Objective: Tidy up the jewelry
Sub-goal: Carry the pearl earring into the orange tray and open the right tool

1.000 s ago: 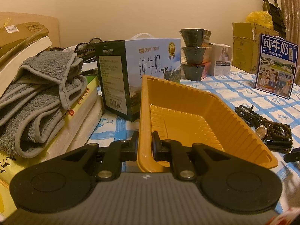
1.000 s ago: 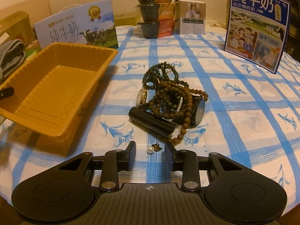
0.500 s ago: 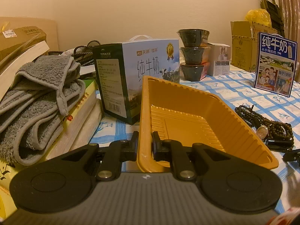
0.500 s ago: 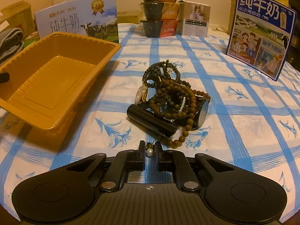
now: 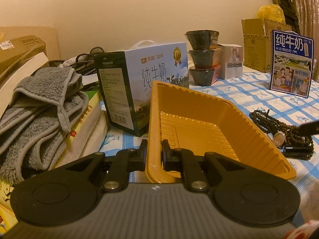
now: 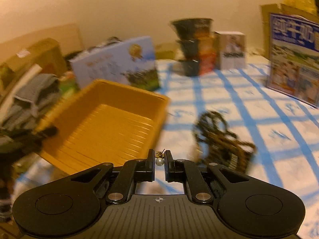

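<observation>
My left gripper (image 5: 154, 149) is shut on the near rim of an empty orange plastic tray (image 5: 191, 127), holding it tilted above the table. My right gripper (image 6: 159, 157) is shut on a small pearl earring (image 6: 159, 161) and holds it in the air beside the tray (image 6: 105, 121). A pile of dark bead bracelets with a watch and a black tube (image 5: 287, 131) lies on the blue checked cloth right of the tray; it also shows blurred in the right wrist view (image 6: 221, 137). A tip of the right gripper shows at the left wrist view's right edge (image 5: 309, 128).
A milk carton box (image 5: 139, 83) stands behind the tray. Grey towels (image 5: 39, 103) on books lie at the left. Stacked black bowls (image 5: 201, 57), a small white box (image 5: 232, 61), a blue milk box (image 5: 291, 63) and a cardboard box (image 5: 257, 43) stand at the back.
My right gripper closed on the pearl earring, lifted it off the cloth and swung left toward the tray. My left gripper keeps holding the tray, almost unmoved.
</observation>
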`<state>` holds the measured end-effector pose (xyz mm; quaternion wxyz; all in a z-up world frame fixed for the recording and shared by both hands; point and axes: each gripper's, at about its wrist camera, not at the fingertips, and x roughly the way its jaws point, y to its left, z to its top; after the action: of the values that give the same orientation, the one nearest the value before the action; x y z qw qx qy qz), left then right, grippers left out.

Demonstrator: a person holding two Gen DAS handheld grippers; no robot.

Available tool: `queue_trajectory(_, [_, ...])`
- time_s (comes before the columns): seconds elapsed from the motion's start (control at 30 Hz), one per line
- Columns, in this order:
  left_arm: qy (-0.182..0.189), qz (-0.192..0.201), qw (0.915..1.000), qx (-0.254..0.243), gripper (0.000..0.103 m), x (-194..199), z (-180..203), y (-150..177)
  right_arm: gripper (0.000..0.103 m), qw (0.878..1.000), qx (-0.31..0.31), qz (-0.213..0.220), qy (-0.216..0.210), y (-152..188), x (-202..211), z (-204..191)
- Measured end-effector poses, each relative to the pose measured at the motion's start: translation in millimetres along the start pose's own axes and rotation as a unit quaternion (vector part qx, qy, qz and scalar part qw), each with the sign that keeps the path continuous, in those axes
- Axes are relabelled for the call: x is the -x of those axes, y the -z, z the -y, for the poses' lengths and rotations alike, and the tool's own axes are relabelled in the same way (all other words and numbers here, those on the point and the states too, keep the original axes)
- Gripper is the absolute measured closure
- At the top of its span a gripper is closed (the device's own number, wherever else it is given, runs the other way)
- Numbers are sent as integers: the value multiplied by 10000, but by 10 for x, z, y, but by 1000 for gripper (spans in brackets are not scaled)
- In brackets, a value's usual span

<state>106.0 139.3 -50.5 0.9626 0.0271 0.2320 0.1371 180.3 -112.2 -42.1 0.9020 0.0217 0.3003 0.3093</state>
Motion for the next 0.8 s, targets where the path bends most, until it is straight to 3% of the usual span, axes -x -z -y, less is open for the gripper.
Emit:
queue_trajectory(0.33, [1,-2,10000,-10,90,3,6,-3,94,9966,297,-185,-740,-57,-380,-508])
queue_trajectory(0.8, [3,-14,10000,8,90,-12,-3,5,92,9966,438,-496,-482,96,-659,-591])
